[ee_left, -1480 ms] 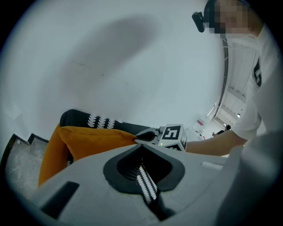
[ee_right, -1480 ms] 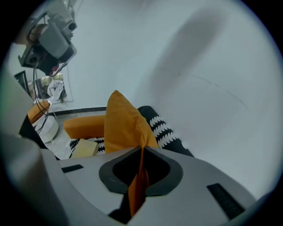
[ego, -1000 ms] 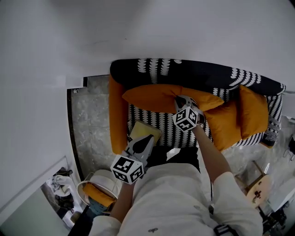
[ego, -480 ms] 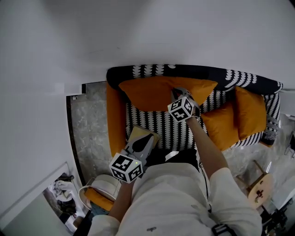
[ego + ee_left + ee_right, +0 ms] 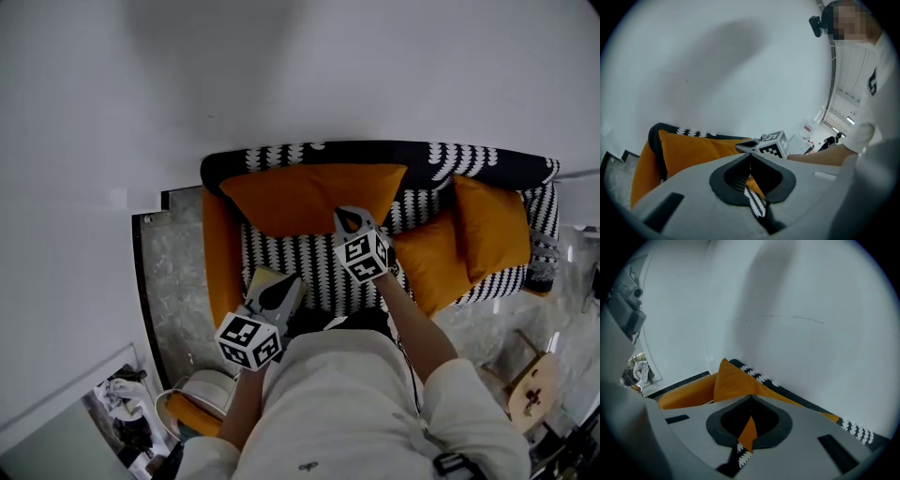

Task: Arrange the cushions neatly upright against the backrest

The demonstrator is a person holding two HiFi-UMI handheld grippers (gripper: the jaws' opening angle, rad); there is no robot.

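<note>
A large orange cushion [image 5: 314, 197] stands against the black-and-white patterned backrest [image 5: 441, 159] of the sofa. My right gripper [image 5: 349, 218] is at the cushion's lower edge, shut on it. In the right gripper view the jaws meet at the tip [image 5: 751, 397] with the orange cushion [image 5: 733, 380] right behind them. Two smaller orange cushions [image 5: 433, 262] [image 5: 492, 225] lean together at the sofa's right end. My left gripper [image 5: 279, 289] hovers over the seat's front left, shut and empty. Its tips [image 5: 750, 153] meet in the left gripper view.
A pale yellow flat thing [image 5: 262, 279] lies under the left gripper. The orange armrest [image 5: 220, 253] borders marble floor [image 5: 178, 272]. A white round basket [image 5: 192, 394] stands at the bottom left and a wooden stool [image 5: 530, 389] at the right. A white wall rises behind the sofa.
The large cushion has gone from lying tilted on the seat to upright against the backrest, with the right gripper rising along its lower edge. The left gripper has drifted slightly left.
</note>
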